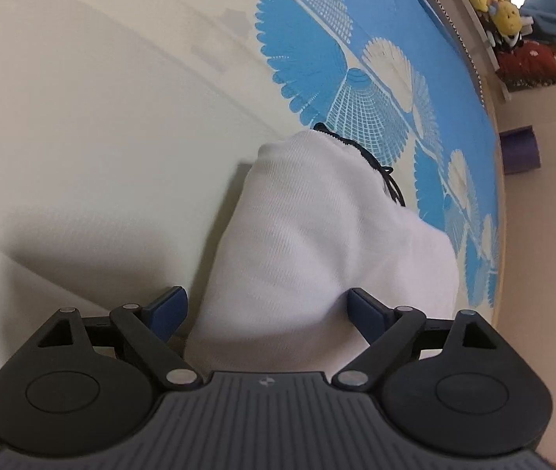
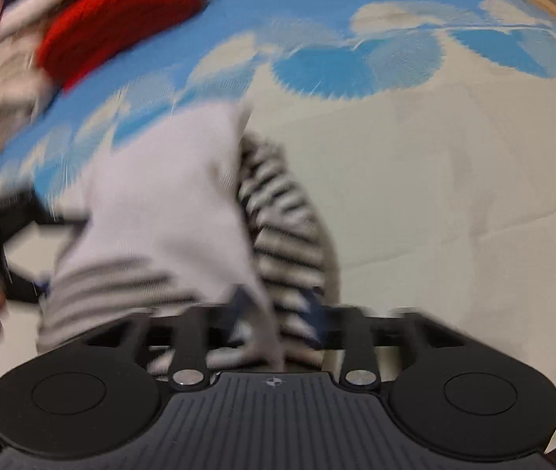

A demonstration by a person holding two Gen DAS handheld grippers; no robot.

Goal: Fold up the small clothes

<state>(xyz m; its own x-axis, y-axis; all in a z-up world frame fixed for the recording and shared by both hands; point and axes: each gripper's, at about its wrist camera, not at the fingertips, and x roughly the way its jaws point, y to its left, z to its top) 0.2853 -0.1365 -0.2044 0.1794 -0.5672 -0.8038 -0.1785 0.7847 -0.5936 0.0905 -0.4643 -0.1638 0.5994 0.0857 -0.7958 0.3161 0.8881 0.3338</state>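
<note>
No writing is showing on anything here. The left hand-held gripper (image 1: 266, 313) is standing wide, and the white garment (image 1: 317, 235) is lying between its blue fingers (image 1: 170, 307) on the blue and cream mat (image 1: 101, 137). The right hand-held gripper (image 2: 278, 313) is partly spread over the garment's striped part (image 2: 282, 227); blur is hiding any grip. A red cloth (image 2: 121, 11) is lying far ahead of it.

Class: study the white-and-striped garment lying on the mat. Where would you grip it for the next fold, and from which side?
Probably the near hem of the garment, approached from this edge of the mat. The cloth lies flat with that striped edge nearest, already between the right claw pads. The picture is blurred, so exact folds are uncertain.
</note>
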